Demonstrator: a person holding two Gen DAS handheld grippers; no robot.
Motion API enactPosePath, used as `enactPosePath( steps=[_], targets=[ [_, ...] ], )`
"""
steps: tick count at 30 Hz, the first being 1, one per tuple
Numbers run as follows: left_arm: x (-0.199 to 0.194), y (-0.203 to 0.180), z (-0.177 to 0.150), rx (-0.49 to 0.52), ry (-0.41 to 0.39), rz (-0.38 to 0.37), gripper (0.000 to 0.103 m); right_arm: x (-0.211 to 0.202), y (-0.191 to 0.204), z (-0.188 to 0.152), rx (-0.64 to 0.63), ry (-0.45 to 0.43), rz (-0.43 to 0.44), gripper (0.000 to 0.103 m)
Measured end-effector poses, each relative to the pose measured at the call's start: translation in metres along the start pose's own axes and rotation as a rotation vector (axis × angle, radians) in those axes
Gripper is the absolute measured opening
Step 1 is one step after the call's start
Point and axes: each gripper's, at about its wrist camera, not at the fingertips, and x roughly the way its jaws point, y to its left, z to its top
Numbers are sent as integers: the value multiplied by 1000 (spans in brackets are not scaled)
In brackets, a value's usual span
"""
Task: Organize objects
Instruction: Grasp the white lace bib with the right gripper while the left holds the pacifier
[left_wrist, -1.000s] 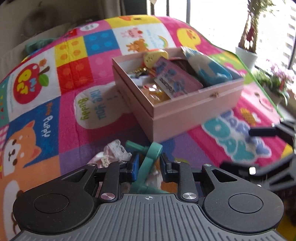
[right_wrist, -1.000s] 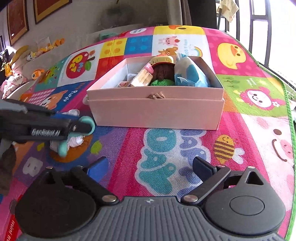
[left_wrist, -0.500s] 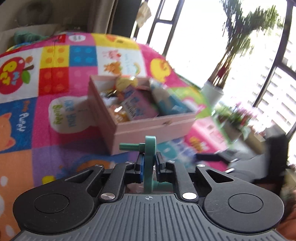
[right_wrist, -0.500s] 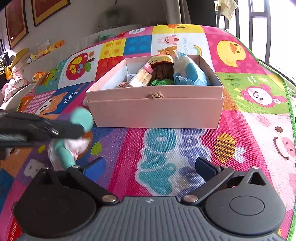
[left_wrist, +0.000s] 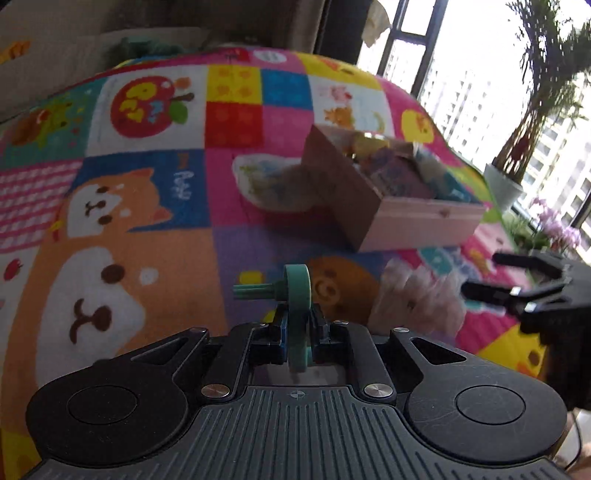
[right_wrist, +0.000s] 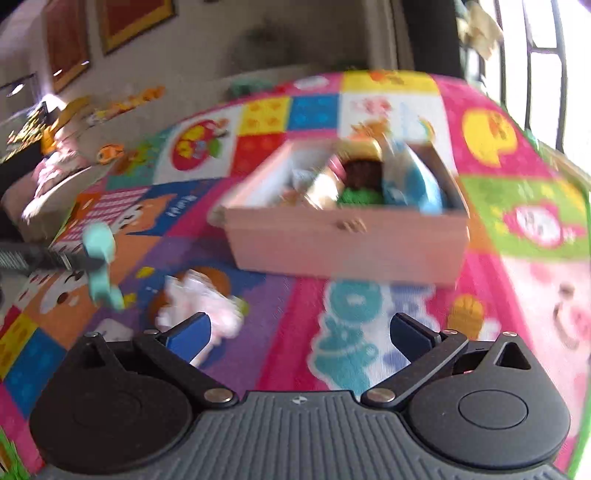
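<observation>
Patchwork play mat (left_wrist: 155, 229) — left gripper (left_wrist: 297, 328) clamped on teal toy (left_wrist: 295, 295); right gripper (right_wrist: 299, 332) jaws apart (pink box (right_wrist: 343, 243) beyond).

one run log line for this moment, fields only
left gripper: shut on teal toy | right gripper: open, empty | pink box: on mat

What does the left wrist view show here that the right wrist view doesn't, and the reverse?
Only the left wrist view: potted plants by the window, and the left claw shut on the green toy's disc, seen close up.

Only the right wrist view: framed pictures on the wall, small toys along the far edge, and the right claw's own open jaws with nothing between them.

Both: the pink box full of items, the colourful play mat, and the pale crumpled item lying on it.
</observation>
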Motion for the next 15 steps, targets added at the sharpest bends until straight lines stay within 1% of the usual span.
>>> enactPosePath(
  steps=[2,5,6,9,10,12,15],
  targets=[
    [4,-3,-9,40,18,19,14,-6,6,7,-28,-20,2,103],
    [9,-5,-17,44,21,22,14,-8,14,11,-60,-4,90,103],
    [11,-6,-17,47,14,24,14,-6,21,10,-83,7,99,103],
    [14,-5,-17,34,-7,17,14,11,42,-1,-189,59,56,102],
    [15,-3,-17,23,-11,13,14,18,47,-5,-220,87,35,96],
    [14,-1,-17,8,-17,6,14,33,54,-11,-265,145,-16,90],
    [13,1,-21,-4,-26,-3,14,33,55,-11,-271,127,-83,90]
  ],
)
